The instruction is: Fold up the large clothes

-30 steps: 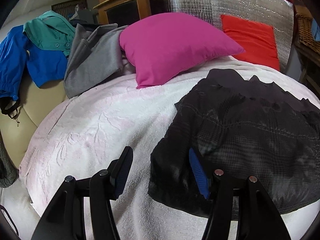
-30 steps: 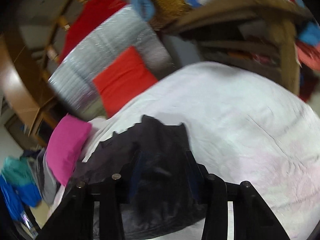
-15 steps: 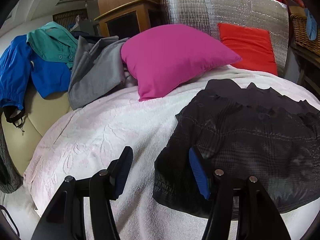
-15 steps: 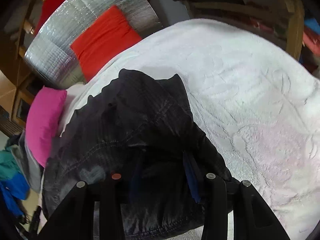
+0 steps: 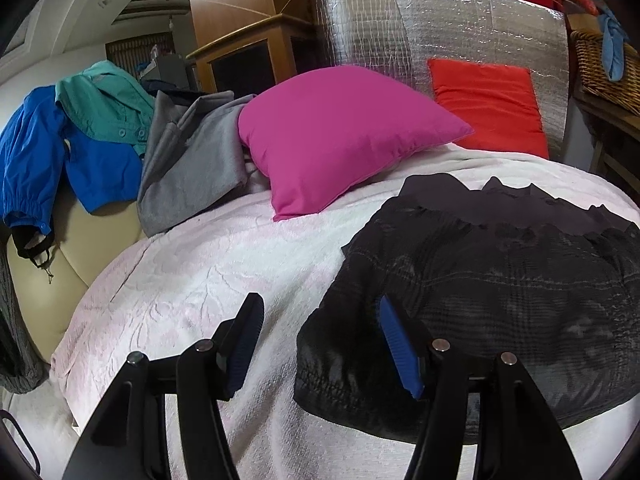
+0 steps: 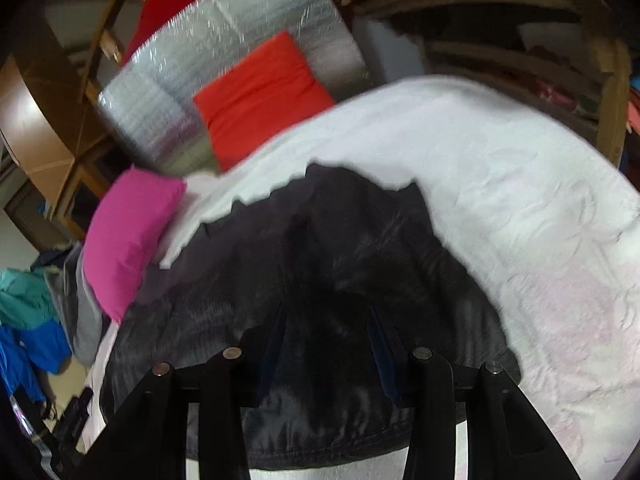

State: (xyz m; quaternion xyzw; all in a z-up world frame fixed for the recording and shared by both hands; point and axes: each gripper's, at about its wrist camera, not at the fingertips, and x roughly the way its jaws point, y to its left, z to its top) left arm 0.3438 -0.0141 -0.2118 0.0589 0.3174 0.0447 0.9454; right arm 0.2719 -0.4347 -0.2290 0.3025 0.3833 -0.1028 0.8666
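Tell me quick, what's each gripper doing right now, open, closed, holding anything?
Left gripper: open, holding nothing, at the black garment's edge.
Right gripper: jaws just been opening, over the black garment; grip cannot be told.

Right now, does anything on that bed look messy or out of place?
Yes. The black quilted jacket lies bunched with a ragged far edge on the white blanket, and blue, teal and grey clothes are heaped beside the pink pillow.

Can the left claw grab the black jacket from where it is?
Probably yes. The left claw is open, and the jacket lies on the blanket right by its right finger. Nothing is in the way. It only has to slide over the jacket's near corner and close.
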